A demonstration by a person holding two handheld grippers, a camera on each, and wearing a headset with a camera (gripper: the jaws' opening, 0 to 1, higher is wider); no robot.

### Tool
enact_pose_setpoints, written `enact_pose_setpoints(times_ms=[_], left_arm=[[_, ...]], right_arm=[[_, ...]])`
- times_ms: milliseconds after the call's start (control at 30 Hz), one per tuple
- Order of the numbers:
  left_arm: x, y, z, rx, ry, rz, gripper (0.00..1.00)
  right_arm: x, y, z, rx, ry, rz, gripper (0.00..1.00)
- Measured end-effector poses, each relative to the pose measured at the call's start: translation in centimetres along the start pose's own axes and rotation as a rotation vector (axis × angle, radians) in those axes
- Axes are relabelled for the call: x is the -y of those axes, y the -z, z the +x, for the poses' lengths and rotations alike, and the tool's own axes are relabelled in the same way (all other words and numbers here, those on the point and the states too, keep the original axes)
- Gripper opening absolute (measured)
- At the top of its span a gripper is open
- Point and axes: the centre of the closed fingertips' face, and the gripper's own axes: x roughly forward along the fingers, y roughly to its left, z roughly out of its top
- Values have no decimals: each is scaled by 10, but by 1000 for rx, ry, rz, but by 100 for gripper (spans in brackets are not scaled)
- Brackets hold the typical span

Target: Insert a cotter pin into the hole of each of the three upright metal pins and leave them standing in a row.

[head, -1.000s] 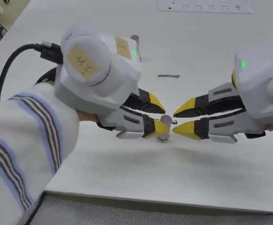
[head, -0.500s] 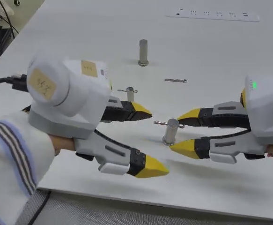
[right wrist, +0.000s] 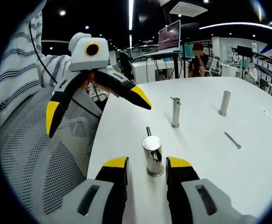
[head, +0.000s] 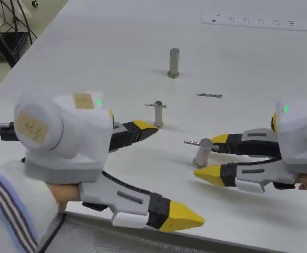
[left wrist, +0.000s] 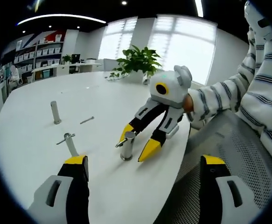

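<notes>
Three upright metal pins stand in a row on the white table. The near pin (head: pixel 202 153) (right wrist: pixel 153 156) (left wrist: pixel 126 147) has a cotter pin (head: pixel 192 142) through its top and stands between the jaws of my right gripper (head: pixel 211 157) (right wrist: pixel 146 164), which is open with a small gap on each side. The middle pin (head: pixel 158 114) (right wrist: pixel 175 112) also carries a cotter pin. The far pin (head: pixel 173 63) (right wrist: pixel 225 103) is bare. A loose cotter pin (head: pixel 209 95) (right wrist: pixel 232 140) lies beside it. My left gripper (head: pixel 166 173) (left wrist: pixel 142 163) is wide open to the left, holding nothing.
A white power strip (head: pixel 253 22) lies at the table's far edge. The table's near edge (head: pixel 232 241) runs just below both grippers, with grey mesh under it. A striped sleeve (head: pixel 6 211) is at the lower left.
My left gripper let go of the near pin, opened wide and drew back to the left. The right gripper stays at that pin, which now stands free with the cotter pin through it. The camera shifted.
</notes>
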Motion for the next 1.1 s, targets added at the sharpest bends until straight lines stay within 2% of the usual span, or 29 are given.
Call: enact_pose_setpoints(times_ms=[333,400,567,667,800,1100], left_arm=[[-5,-3,-6,28,-65,-29,99],[-6,-4,-8,34,-75,-38,99],[-12,-2,-11,33,-125,-48,99],[-14,-3,-13,42,-137,-63,99],[-16,-3,-14,45,-149,-70,99],[-15,-4,-15,48,-147,-72,99]], right_arm=[[2,0,6,20,-5,-8,21],[2,0,7,30,-12,11,19],[4,-1,7,40,-3,0,15],[6,-1,6,43,4,-4,11],[6,-1,6,52,-12,5,10],[5,-3,6,49,-29,-97,8]])
